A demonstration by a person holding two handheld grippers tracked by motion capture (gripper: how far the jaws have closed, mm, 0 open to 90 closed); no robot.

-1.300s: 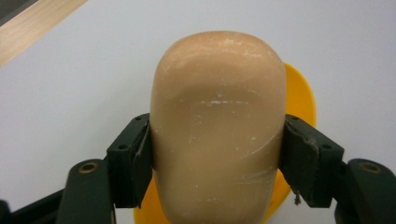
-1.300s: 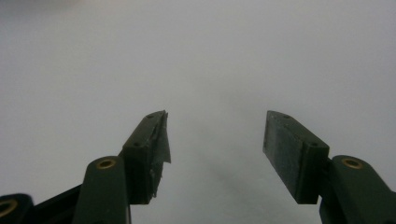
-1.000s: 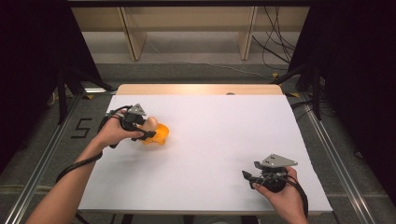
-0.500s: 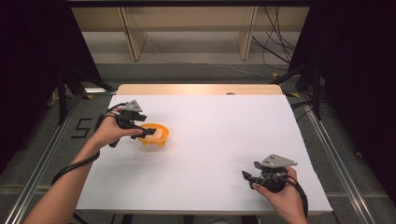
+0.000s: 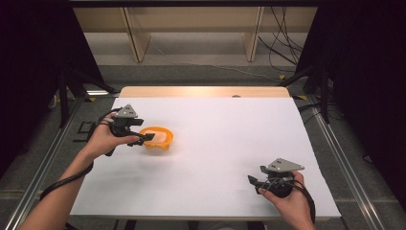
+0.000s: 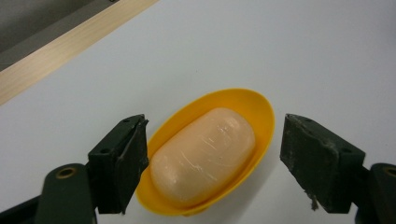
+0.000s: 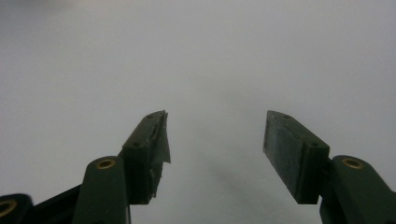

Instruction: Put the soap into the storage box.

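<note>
Soap (image 6: 203, 156), a pale peach oval bar, lies inside a shallow yellow oval dish (image 6: 261, 109) on a white table (image 5: 230, 139). In the high view the dish (image 5: 158, 138) sits in the left half of the frame, a little above the middle height, with the bar (image 5: 161, 136) showing as a lighter patch in its hollow. The dish rests flat on the white surface, well away from every edge.

A person's left hand (image 5: 103, 139) comes up from the lower left of the high view and holds the left gripper (image 5: 146, 137), which points toward the right of the frame, its tips at the dish's near rim. In the left gripper view, the left gripper (image 6: 212, 161) has its two black jaws standing apart on either side of the dish; they have just been opening. The soap and dish lie between the jaws. The left jaw overlaps the dish's rim in the frame, and whether it touches cannot be told; the right jaw has a clear gap of white table between it and the dish. Nothing is gripped.

The right hand (image 5: 289, 203) sits in the lower right of the high view, holding the right gripper (image 5: 253, 181) near the table's front edge, well apart from the dish. In the right gripper view, the right gripper (image 7: 215, 135) has its jaws spread with only plain white surface between them; it holds nothing.
</note>
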